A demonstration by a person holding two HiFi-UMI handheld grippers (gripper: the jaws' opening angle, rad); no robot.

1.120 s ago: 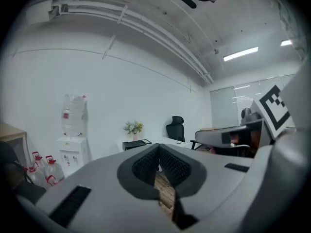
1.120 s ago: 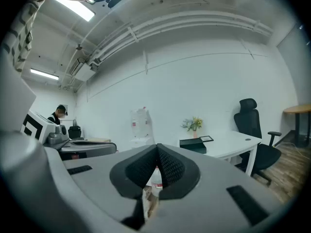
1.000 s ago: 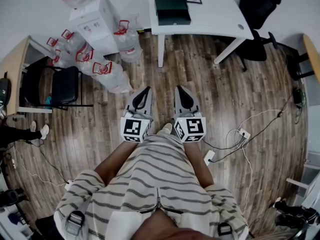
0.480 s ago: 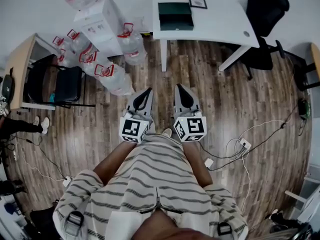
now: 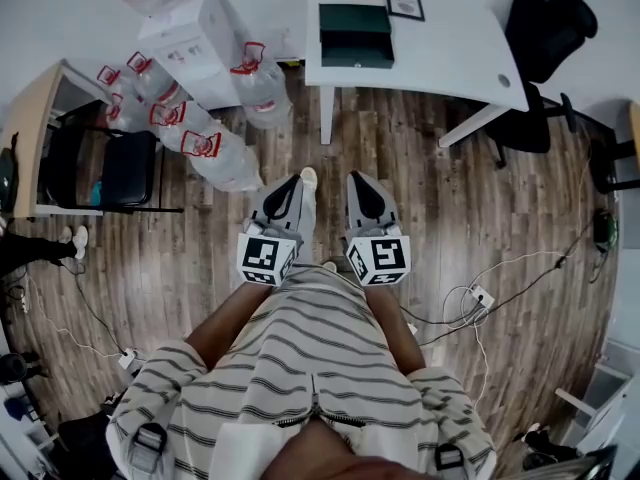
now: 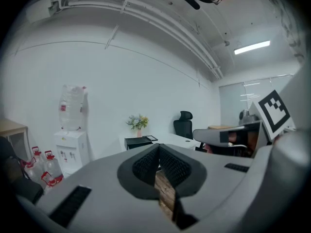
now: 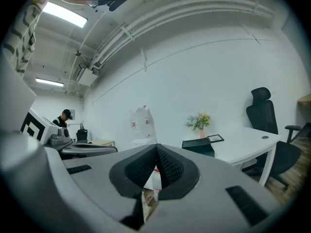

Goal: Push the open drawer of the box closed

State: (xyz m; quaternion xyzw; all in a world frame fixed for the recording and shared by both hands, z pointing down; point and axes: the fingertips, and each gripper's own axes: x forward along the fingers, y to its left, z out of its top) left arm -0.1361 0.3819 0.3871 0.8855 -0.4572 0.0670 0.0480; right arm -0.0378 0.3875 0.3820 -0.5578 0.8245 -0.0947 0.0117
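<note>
The dark green box [image 5: 354, 34] stands on the white table [image 5: 440, 53] far ahead of both grippers; its drawer front faces me. It also appears small in the left gripper view, as the box [image 6: 138, 142], and in the right gripper view, as the box [image 7: 198, 146]. My left gripper [image 5: 294, 181] and right gripper [image 5: 353, 177] are held side by side over the wooden floor, well short of the table. The left gripper [image 6: 159, 147] is shut and empty. The right gripper [image 7: 156, 147] has just been opening slightly, but its tips still meet, with nothing between them.
Several water bottles [image 5: 215, 148] and a white water dispenser [image 5: 190, 38] stand to the left. A black chair [image 5: 128, 171] is further left and an office chair [image 5: 545, 28] at the table's right. Cables [image 5: 480, 293] lie on the floor at the right. A picture frame [image 5: 404, 3] is behind the box.
The person has walked forward, so the table and box sit slightly nearer. Both grippers stay side by side in front of the body. A shoe now shows between them.
</note>
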